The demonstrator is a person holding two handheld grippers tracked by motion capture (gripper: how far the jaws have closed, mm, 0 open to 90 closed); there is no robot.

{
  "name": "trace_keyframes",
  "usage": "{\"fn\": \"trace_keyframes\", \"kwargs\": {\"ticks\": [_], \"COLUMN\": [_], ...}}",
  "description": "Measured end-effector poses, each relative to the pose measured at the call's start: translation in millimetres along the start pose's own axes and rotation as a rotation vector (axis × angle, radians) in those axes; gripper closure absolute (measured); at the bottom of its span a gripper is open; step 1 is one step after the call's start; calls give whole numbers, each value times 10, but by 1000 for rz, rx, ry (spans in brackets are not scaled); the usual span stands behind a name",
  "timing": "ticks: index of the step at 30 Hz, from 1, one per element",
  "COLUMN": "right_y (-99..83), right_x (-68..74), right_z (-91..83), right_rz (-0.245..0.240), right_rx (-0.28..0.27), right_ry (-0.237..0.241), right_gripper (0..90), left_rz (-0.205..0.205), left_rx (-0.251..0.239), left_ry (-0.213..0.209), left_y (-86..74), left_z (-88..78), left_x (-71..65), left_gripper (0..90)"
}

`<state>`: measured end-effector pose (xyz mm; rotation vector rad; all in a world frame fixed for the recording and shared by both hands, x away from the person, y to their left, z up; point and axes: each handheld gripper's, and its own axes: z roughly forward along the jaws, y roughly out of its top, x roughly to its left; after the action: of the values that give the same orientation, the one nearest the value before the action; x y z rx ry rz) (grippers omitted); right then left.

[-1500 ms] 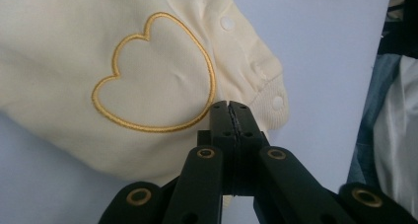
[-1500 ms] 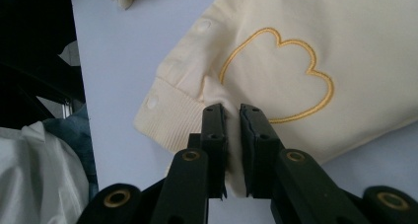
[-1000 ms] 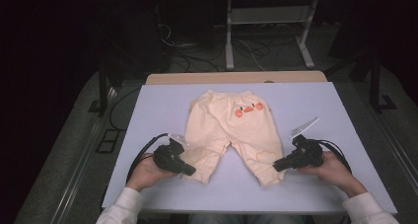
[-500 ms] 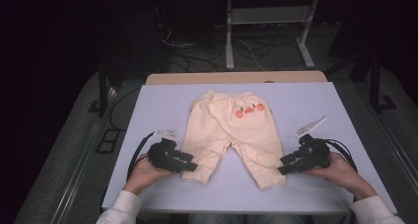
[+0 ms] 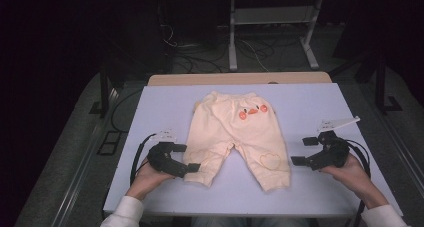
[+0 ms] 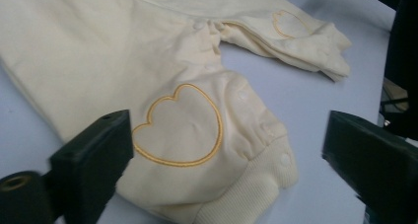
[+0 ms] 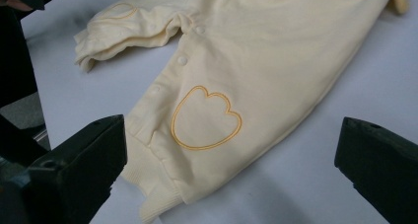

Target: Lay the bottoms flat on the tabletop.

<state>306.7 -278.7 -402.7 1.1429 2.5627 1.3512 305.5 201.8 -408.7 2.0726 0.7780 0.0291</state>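
So you've got the white table (image 5: 165, 107) as the biggest thing here, and the cream baby pants (image 5: 235, 132) are lying flat pretty much in the middle of it, waistband on the far side from you, both legs pointing back toward you. Everything else I'll place off those pants.

The pants have an orange print (image 5: 252, 111) up near the waistband, and each leg has a stitched heart outline (image 6: 180, 125) just above its ribbed cuff (image 6: 246, 194). A row of snaps runs along the inner seam between the legs.

Your left gripper (image 5: 189, 157) is right at the cuff of the leg on your left. Its jaws have just been opening and now stand wide apart; in the left gripper view the cuff end and its heart sit between them, but neither jaw is pressing on the fabric.

Your right gripper (image 5: 306, 151) sits just off the outer edge of the other leg, near its cuff but clear of the cloth. Its jaws have just been opening too, they're spread wide, and in the right gripper view that leg's heart (image 7: 207, 118) lies between them with nothing pinched
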Motion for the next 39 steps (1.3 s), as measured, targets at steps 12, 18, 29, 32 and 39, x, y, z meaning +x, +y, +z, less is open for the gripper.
{"fn": "trace_keyframes", "kwargs": {"ticks": [12,18,29,32,39], "right_y": [-177,-284,-529,-591,-640], "right_x": [6,22,80,73,56], "right_z": [-192,-239,-259,-264,-256], "right_rz": [47,65,56,58,58], "right_rx": [-80,-118,-140,-141,-143], "right_ry": [-77,-106,-150,-160,-169], "right_gripper": [0,0,0,0,0], "left_rz": [7,-2,-6,2,4], "left_rx": [-102,-134,-187,-188,-164], "left_ry": [104,137,170,174,196], "left_y": [-80,-202,-422,-462,-547], "left_z": [-241,-340,-408,-387,-346], "left_x": [-38,-55,-103,-104,-71], "left_gripper": [0,0,0,0,0]}}
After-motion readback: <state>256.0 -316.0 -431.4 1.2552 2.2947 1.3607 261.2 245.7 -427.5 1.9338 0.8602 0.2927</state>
